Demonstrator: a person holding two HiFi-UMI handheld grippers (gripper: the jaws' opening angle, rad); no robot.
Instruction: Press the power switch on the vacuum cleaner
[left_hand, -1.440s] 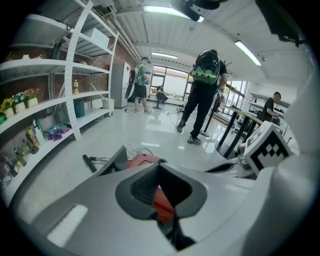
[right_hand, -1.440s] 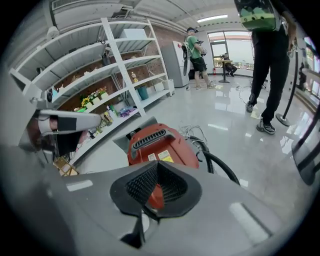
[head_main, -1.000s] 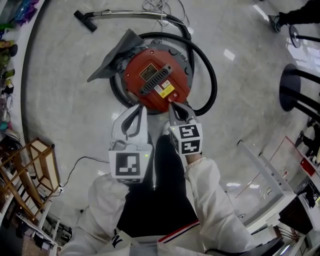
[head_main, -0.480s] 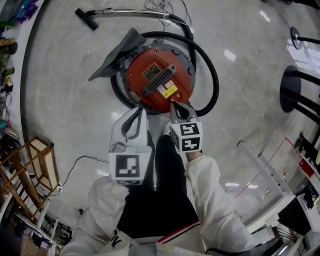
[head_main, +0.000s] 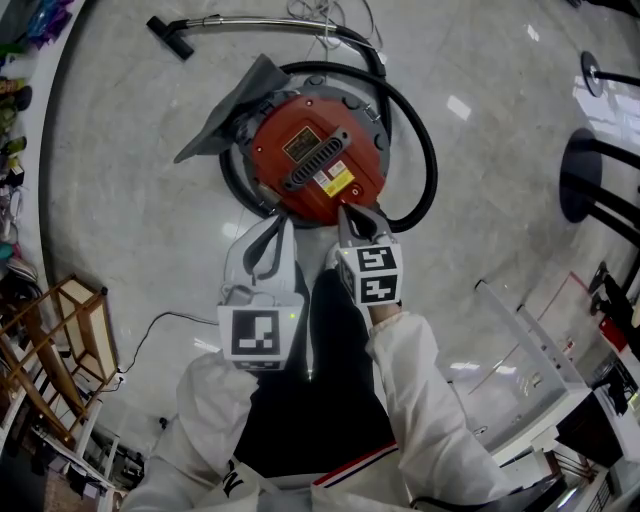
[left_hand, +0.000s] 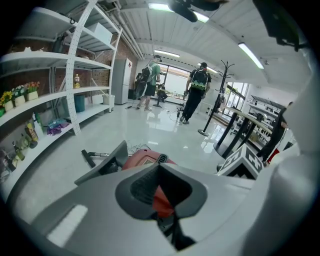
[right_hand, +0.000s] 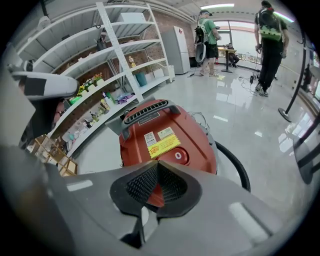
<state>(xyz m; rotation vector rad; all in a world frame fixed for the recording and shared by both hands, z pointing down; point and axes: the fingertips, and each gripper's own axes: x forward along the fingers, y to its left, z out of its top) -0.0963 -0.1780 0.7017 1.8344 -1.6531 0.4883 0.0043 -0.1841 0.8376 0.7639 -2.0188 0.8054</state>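
Right hand-held gripper (head_main: 344, 210) was held clenched at the red vacuum cleaner's (head_main: 300, 185) near edge, near its power switch (right_hand: 177, 155). Left hand-held gripper (head_main: 283, 222) was likewise clenched on nothing.

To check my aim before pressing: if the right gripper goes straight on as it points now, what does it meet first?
Probably the red top of the vacuum cleaner, near its round button. The right gripper has its jaws together; the gap is unclear.

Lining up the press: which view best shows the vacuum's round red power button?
Right gripper view: the round red power button shows clear beyond the fingers. Head view: indiscernible beside the right gripper. Left gripper view: hidden.
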